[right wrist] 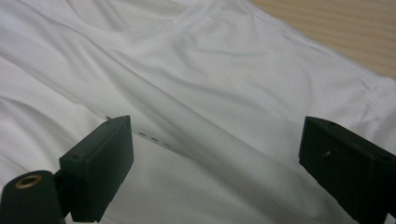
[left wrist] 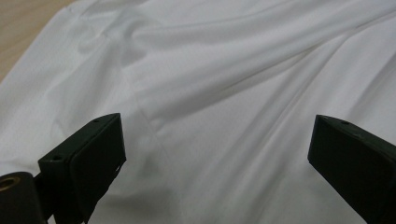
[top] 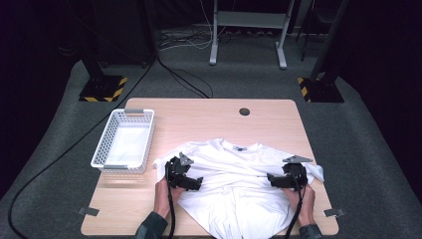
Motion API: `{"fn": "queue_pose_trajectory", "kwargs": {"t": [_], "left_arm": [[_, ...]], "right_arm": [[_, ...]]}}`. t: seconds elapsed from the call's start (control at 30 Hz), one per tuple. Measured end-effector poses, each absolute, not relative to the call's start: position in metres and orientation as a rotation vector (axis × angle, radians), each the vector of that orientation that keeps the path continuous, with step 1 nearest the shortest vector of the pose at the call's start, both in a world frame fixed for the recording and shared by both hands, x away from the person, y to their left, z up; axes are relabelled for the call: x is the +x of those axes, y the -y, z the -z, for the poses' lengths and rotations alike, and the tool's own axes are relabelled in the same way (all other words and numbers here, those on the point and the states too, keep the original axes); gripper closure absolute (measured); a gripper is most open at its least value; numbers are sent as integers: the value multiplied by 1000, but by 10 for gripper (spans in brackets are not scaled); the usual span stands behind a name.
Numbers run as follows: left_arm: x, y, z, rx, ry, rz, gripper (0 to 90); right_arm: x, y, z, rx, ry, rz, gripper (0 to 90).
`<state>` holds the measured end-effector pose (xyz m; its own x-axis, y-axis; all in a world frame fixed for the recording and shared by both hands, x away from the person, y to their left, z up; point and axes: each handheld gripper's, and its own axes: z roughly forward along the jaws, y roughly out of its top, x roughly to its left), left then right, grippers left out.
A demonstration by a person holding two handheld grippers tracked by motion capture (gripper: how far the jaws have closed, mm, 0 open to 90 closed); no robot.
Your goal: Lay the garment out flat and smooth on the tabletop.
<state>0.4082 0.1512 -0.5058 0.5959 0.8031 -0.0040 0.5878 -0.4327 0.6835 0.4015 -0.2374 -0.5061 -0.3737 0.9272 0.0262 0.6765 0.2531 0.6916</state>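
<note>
Since the white T-shirt (top: pixel 239 179) lies spread and creased on the table (top: pixel 199 119) beneath both tools, pinch one fabric layer cleanly: left gripper (top: pixel 195 182) and right gripper (top: pixel 272 180) hover over it, jaws wide apart, grasping nothing; the basket (top: pixel 124 142) sits beyond the left one.

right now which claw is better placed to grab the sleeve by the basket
Left. The left claw is open over the t-shirt beside that sleeve, nearest the basket; the right claw is across the shirt.
</note>
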Motion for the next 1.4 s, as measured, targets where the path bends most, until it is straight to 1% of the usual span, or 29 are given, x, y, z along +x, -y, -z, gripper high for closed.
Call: {"fn": "queue_pose_trajectory", "kwargs": {"t": [0.13, 0.33, 0.6, 0.7, 0.8, 0.87, 0.93, 0.97, 1.03, 1.1, 1.2, 1.4], "left_arm": [[418, -138, 502, 2211, -1061, -397, 36], [423, -131, 512, 2262, -1072, -333, 23], [420, -143, 518, 2253, -1106, -382, 29], [418, -150, 517, 2237, -1136, -396, 30], [406, -154, 512, 2200, -1127, -434, 33], [394, -150, 508, 2201, -1079, -445, 36], [385, -143, 510, 2230, -1041, -426, 33], [382, -140, 512, 2241, -1035, -419, 31], [379, -139, 520, 2255, -1040, -398, 31], [377, -143, 522, 2214, -1055, -397, 29], [372, -148, 524, 2198, -1066, -409, 28], [362, -158, 528, 2143, -1061, -439, 28]], "right_arm": [[409, 224, 499, 1411, -2189, -884, 109], [447, 225, 511, 1508, -2267, -871, 93], [479, 218, 512, 1489, -2239, -902, 74], [460, 222, 499, 1457, -2175, -929, 102], [423, 234, 493, 1432, -2123, -943, 130], [402, 243, 501, 1446, -2149, -909, 135], [388, 251, 514, 1478, -2179, -862, 125], [381, 254, 518, 1469, -2168, -860, 138], [368, 257, 518, 1472, -2154, -877, 137], [359, 257, 518, 1472, -2169, -882, 136], [346, 258, 517, 1452, -2193, -865, 136], [329, 276, 511, 1506, -2245, -853, 145]]}}
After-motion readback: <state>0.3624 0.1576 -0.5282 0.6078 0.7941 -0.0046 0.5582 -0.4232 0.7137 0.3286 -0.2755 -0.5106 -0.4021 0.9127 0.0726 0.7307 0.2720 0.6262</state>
